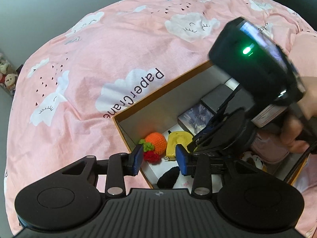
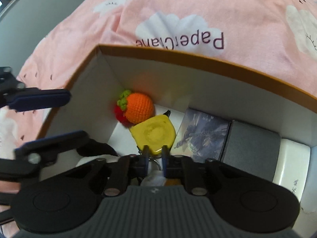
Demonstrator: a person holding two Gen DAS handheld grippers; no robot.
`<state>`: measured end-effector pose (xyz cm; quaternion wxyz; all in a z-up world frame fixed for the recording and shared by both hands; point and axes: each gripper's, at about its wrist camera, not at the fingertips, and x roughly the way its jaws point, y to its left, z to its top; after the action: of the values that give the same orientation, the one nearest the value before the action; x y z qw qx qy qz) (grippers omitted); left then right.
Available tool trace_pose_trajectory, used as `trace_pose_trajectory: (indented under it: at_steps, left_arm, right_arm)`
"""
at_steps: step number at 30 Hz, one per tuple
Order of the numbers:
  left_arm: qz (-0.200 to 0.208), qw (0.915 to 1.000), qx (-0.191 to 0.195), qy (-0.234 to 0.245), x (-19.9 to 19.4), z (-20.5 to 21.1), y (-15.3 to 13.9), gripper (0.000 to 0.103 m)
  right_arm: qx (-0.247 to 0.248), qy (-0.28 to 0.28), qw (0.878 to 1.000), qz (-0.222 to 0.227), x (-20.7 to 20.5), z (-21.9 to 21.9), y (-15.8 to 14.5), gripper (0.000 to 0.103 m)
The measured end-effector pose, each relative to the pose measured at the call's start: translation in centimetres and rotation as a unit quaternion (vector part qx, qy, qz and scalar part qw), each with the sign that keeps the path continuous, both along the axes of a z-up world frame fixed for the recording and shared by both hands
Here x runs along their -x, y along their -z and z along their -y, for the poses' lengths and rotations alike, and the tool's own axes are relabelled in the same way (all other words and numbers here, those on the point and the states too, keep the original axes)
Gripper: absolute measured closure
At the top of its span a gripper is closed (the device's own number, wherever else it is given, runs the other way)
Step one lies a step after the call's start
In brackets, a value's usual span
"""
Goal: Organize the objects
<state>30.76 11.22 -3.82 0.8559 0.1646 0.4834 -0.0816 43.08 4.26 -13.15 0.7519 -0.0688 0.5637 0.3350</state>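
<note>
Right gripper (image 2: 155, 153) clamped on yellow toy (image 2: 153, 133) in box (image 2: 198, 59); left gripper (image 1: 159, 159) apart.

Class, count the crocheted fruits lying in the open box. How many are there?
2. The orange crocheted fruit sits in the box's far corner; the red crocheted fruit is tucked against it, beside the wall. Others may be hidden beneath the grippers.

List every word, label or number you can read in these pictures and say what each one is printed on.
"PaperCrane": dark letters, upside down to both cameras, on a white cloud of the pink cloud-print bed cover, just beyond the brown-rimmed cardboard box.
Small pale lettering on the grey illustrated box inside: too blurred to read.
Small pink marks on the white card on the box floor: too small to read.
Nothing else legible.
</note>
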Motion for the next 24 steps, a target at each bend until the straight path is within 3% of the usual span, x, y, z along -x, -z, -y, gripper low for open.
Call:
trace_pose_trajectory:
  at_steps: [8, 17, 20, 24]
  left_arm:
    - [0.018, 0.9996, 0.006, -0.021, 1.3, 0.2, -1.1, 0.058]
    - [0.081, 0.9947, 0.029, -0.056, 5.8, 1.9, -5.3, 0.058]
    - [0.118, 0.9896, 0.036, -0.075, 8.0, 2.7, -7.7, 0.058]
    - [0.165, 0.9809, 0.057, -0.086, 11.2, 3.9, -11.0, 0.058]
  right_arm:
    - [-0.015, 0.011, 1.0, 0.016, 0.8, 1.3, -2.1, 0.093]
    - [-0.035, 0.045, 0.995, 0.086, 5.2, 6.8, -10.1, 0.086]
    - [-0.045, 0.054, 0.991, 0.117, 7.3, 8.8, -13.1, 0.073]
    - [-0.055, 0.063, 0.983, 0.164, 10.9, 11.6, -16.8, 0.07]
